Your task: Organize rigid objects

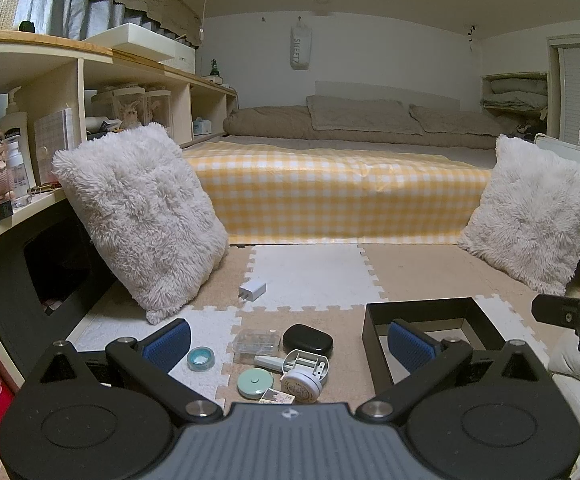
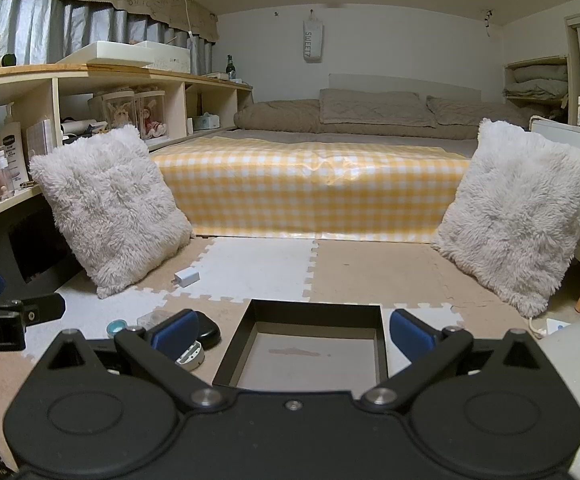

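Left gripper [image 1: 289,344] spread above clutter; right gripper [image 2: 293,330] spread.

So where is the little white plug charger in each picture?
Left wrist view: the white charger lies on the white mat tile, centre-left, beyond the pile of small things.
Right wrist view: the white charger lies left of centre, beyond the black box.
Shared landmark: the left fluffy pillow, just left of it.
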The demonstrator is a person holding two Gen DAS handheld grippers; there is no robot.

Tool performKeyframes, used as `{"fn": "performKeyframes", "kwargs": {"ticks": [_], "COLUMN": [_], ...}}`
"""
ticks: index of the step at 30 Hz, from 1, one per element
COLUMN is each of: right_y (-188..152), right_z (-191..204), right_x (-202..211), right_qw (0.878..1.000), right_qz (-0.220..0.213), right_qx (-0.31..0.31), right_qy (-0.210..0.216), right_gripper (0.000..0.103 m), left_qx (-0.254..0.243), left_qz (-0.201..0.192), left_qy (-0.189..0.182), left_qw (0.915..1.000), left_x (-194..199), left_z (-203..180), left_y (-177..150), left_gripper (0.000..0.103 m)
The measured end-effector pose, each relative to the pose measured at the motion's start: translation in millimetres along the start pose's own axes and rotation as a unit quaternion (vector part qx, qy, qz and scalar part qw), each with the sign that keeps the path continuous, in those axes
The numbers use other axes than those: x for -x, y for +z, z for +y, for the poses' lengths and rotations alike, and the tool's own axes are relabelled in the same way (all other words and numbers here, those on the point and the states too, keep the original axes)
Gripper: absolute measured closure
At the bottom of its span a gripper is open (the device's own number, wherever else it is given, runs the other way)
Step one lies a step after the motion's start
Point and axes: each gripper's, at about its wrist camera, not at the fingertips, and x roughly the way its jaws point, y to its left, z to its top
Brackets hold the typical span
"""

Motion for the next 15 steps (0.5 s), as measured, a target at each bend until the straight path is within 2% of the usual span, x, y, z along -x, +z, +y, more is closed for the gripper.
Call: {"fn": "performKeyframes", "kwargs": {"ticks": [15], "right_y": [-0.4], "right_z": [-0.2], "right_x": [-0.4], "right_qw": [1.000], "right_qz": [0.000], "right_qx": [0.001], "right_qy": [-0.001], "right_gripper": [0.000], "left_qx": [0.000], "left_qz": [0.001], "left_qy": [0.001], "left_qw": [1.0000], "left_x": [-0.3], "left_z": [-1.0], "left_y": [-1.1], "left_gripper": [0.000]}}
